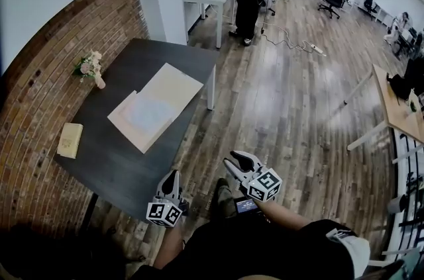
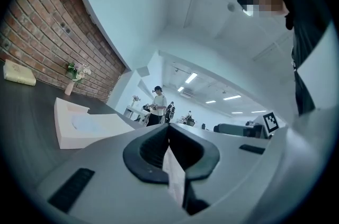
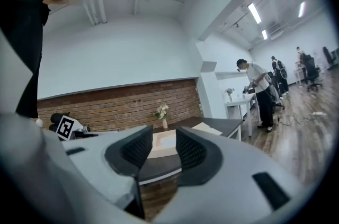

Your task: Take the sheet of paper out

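**Q:** Where is the sheet of paper, and why are both tools held back from it?

**A:** The sheet of paper, pale with a bluish tint, lies flat in the near-left half of the open folder. The folder rests mid-way along the dark table. The left gripper and the right gripper hang at the table's near edge, well apart from the folder. This reads as the approach, with nothing touched so far.

**Q:** How do the jaws stand?

**A:** The left gripper's fingers are pressed together, with nothing identifiable between them. The right gripper's fingers are spread and empty. Its own view shows the table and folder through the gap, which suggests it is being lined up to do the picking.

**Q:** Which way does the sheet point?

**A:** The folder and sheet sit askew on the table. In the head view their long axis runs diagonally from near left to far right, and one corner points roughly toward the person. The opened leaf lies at the far-right end, so the sheet's near-left edges look the most accessible. Because the sheet lies flat, it probably offers only an edge to pinch. The closed left gripper could then press the folder down.
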